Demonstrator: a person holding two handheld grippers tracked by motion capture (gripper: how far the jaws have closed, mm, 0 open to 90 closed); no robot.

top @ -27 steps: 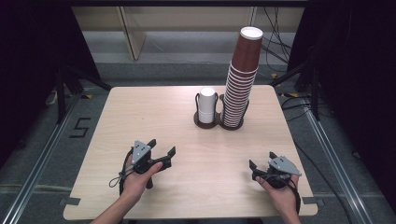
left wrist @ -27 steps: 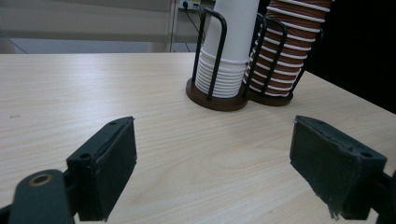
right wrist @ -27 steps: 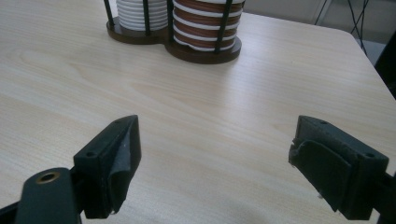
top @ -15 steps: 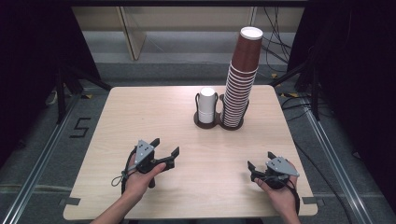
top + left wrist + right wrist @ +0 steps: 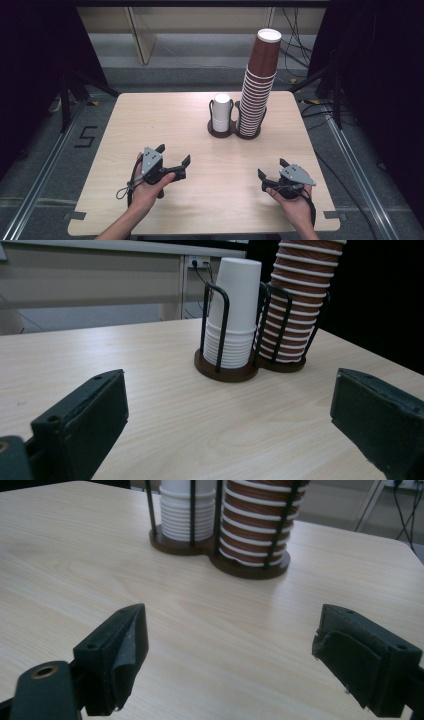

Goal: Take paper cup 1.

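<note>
A black wire holder (image 5: 235, 131) stands at the table's far middle. Its left ring holds a short stack of white paper cups (image 5: 221, 112), its right ring a tall stack of brown cups (image 5: 260, 80). My left gripper (image 5: 173, 154) hovers over the near left of the table, open and empty, pointing toward the holder. My right gripper (image 5: 271, 168) sits near the front right, also open and empty. In the left gripper view the white cups (image 5: 232, 315) and brown cups (image 5: 300, 305) stand ahead of the wide-apart jaws. In the right gripper view the holder base (image 5: 220, 555) lies ahead.
The light wooden table (image 5: 150, 115) has rounded corners and dark floor around it. Cables (image 5: 300, 55) run behind the far right corner. A person's hands (image 5: 145, 192) enter from the front edge.
The right gripper has drifted slightly to the left. The left gripper stays almost where it was.
</note>
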